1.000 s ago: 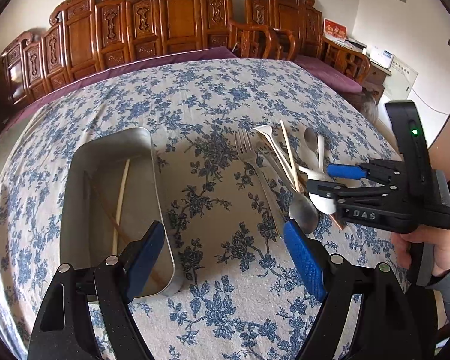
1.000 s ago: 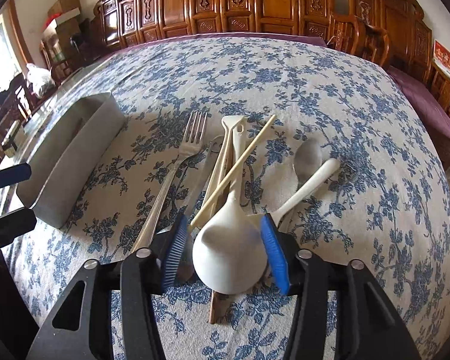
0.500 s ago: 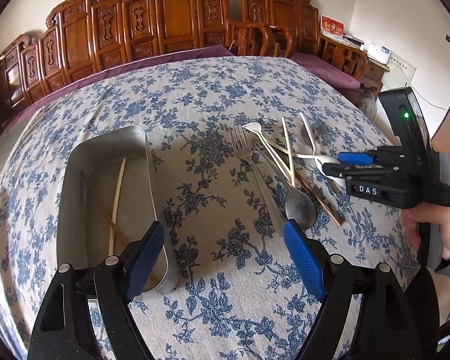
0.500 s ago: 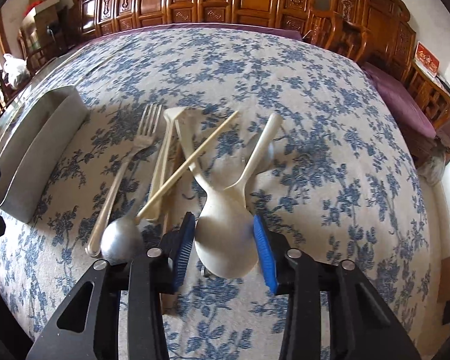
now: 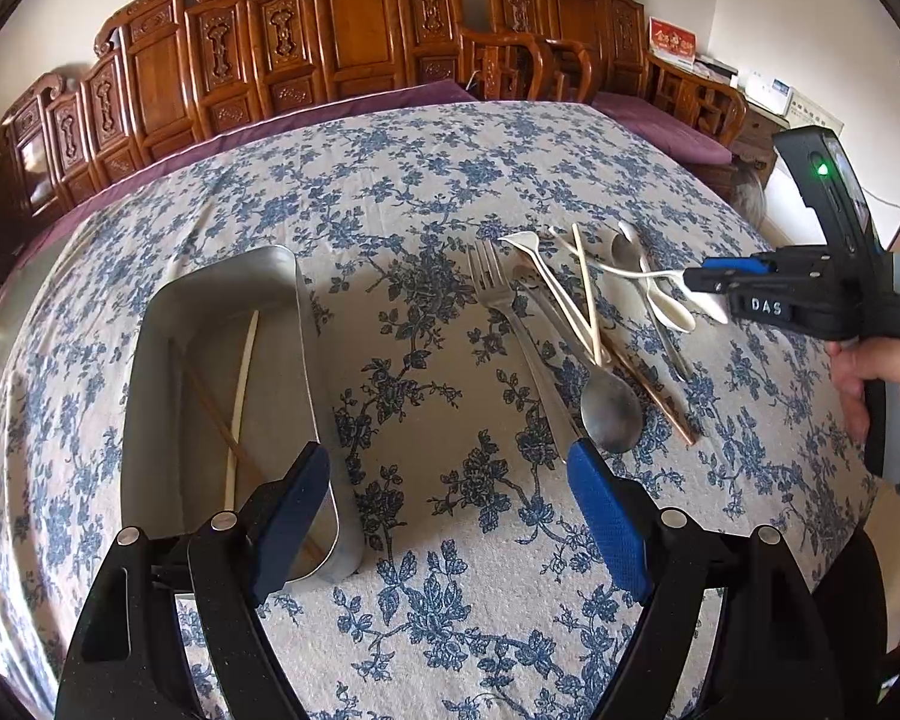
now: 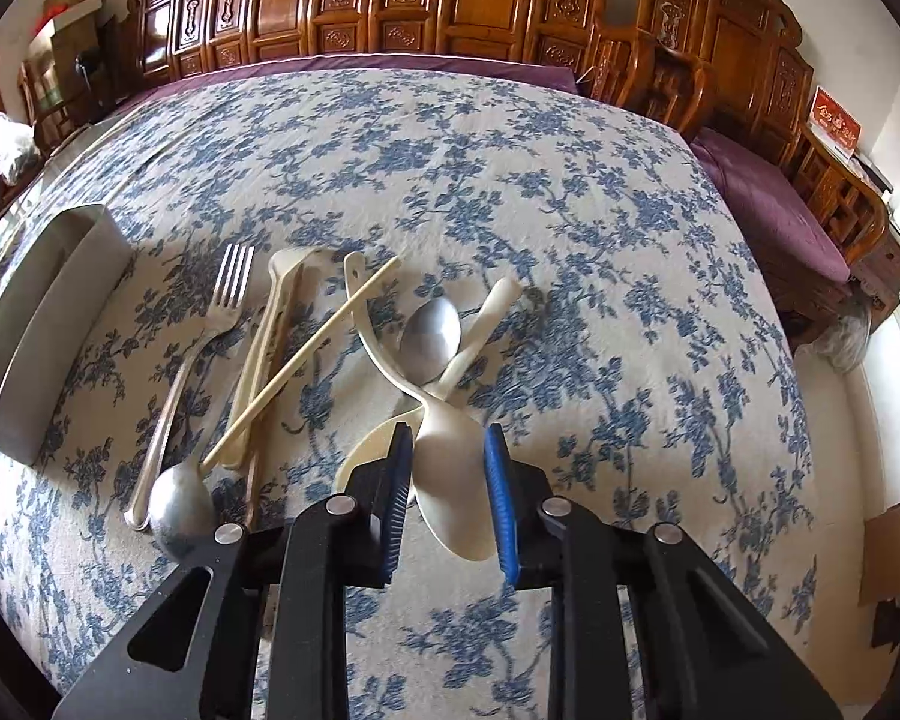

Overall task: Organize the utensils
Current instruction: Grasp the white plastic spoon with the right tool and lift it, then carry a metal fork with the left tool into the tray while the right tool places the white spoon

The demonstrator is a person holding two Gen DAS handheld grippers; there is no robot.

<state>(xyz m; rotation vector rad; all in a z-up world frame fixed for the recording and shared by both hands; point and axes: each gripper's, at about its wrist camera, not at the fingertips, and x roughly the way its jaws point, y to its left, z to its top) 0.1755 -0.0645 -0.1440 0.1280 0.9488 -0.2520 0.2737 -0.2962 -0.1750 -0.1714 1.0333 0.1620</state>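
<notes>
My right gripper (image 6: 447, 447) is shut on the bowl of a cream plastic spoon (image 6: 450, 474) and holds it lifted over the utensil pile; it also shows in the left wrist view (image 5: 699, 279). On the cloth lie a metal fork (image 6: 195, 360), a metal spoon (image 6: 177, 504), a second metal spoon (image 6: 431, 336), cream spoons (image 6: 264, 354) and a pale chopstick (image 6: 306, 360). A metal tray (image 5: 150, 360) at the left holds two chopsticks (image 5: 240, 384). My left gripper (image 5: 450, 498) is open and empty, near the tray's near corner.
The table has a blue floral cloth (image 5: 390, 228). Carved wooden chairs (image 5: 342, 42) line its far side. A purple cushion (image 6: 768, 204) lies on a bench at the right. The table's right edge drops to the floor (image 6: 858, 420).
My right gripper closed on the cream spoon's bowl and lifted it up and back from the pile. The left gripper stayed open and barely moved.
</notes>
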